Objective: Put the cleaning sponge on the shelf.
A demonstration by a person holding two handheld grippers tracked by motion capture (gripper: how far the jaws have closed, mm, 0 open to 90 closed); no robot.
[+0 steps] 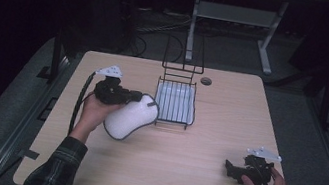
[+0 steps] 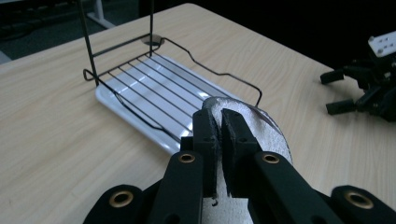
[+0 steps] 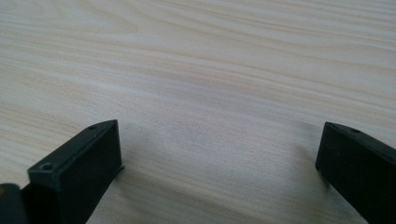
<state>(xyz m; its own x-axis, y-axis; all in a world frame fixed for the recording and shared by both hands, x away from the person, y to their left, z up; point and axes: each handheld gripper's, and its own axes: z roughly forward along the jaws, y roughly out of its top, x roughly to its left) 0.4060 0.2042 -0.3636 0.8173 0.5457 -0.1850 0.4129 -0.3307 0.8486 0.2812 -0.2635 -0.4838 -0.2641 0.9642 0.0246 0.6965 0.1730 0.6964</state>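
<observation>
A white oval plate with a dark rim is held tilted above the table's left half, just left of the rack. My left gripper is shut on its upper rim. In the left gripper view the two jaws pinch that rim, and the speckled white plate shows behind them. A black wire dish rack stands on a white tray at the table's middle back; the rack and tray lie just ahead of the plate. My right gripper rests open near the front right corner, its jaws wide apart over bare wood.
The light wooden table has a round cable hole behind the rack. A second table's metal frame stands beyond the far edge on a dark floor. My right gripper shows far off in the left gripper view.
</observation>
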